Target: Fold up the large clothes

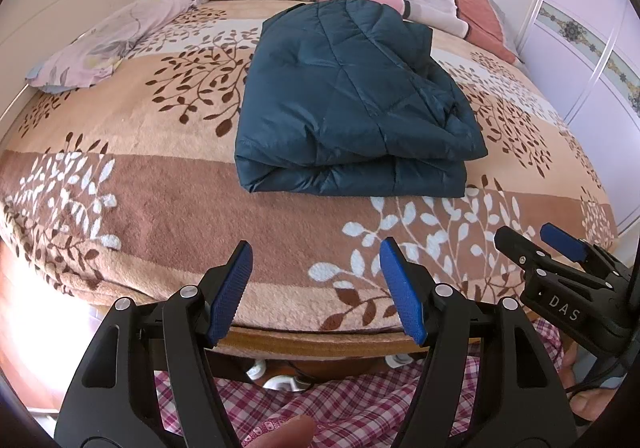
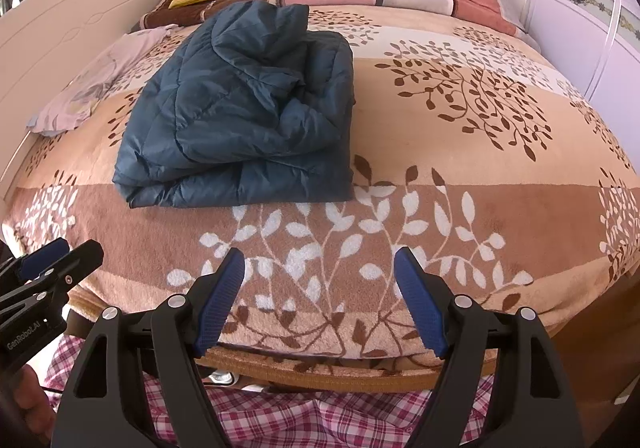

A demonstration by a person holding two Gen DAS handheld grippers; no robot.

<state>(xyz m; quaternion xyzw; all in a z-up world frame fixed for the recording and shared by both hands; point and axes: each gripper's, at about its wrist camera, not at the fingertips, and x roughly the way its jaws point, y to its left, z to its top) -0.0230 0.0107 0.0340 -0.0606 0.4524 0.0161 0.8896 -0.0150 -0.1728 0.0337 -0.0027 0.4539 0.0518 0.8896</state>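
Your fingers stood apart on both tools, gripping nothing: the left gripper (image 1: 316, 288) at the bottom centre of its view, the right gripper (image 2: 320, 296) likewise in its own. Left of centre in the right view, centre in the left, the folded blue jacket (image 2: 244, 116) lay on the leaf-print blanket (image 2: 460, 152), well beyond both.
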